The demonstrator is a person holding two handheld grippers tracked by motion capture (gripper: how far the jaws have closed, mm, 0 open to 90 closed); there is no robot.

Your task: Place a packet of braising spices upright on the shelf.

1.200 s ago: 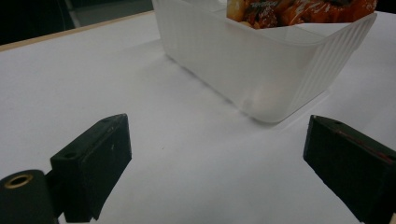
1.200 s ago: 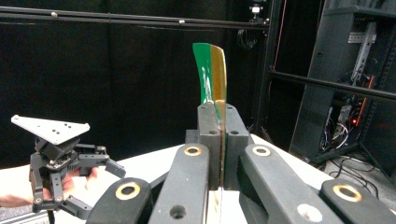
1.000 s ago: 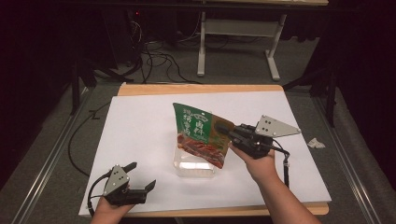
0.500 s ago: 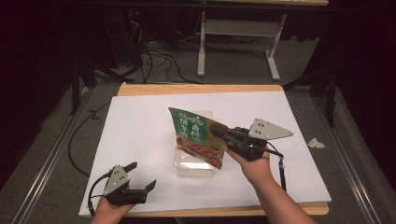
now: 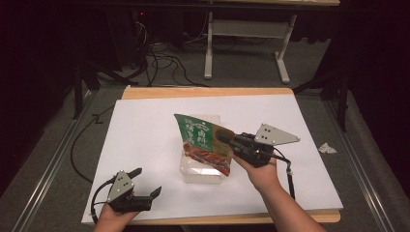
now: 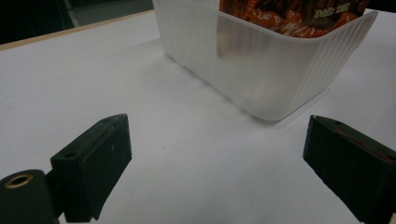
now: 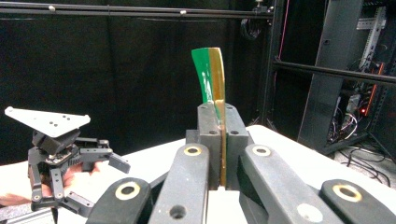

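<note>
High view: my right gripper (image 5: pixel 226 140) clamps the snack pouch (image 5: pixel 205 142), partly lowered into the clear tub (image 5: pixel 200 171) mid-table; release pending; left gripper (image 5: pixel 145 186) idle, agape, empty, near edge

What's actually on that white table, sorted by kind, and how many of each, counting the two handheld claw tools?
Snack pouches, green and orange: 1, clamped in the right gripper and dipping into the tub.
Clear plastic tubs: 1.
Handheld grippers: 2, the right one and the left gripper, jaws open with nothing between them.
Total: 4
</note>
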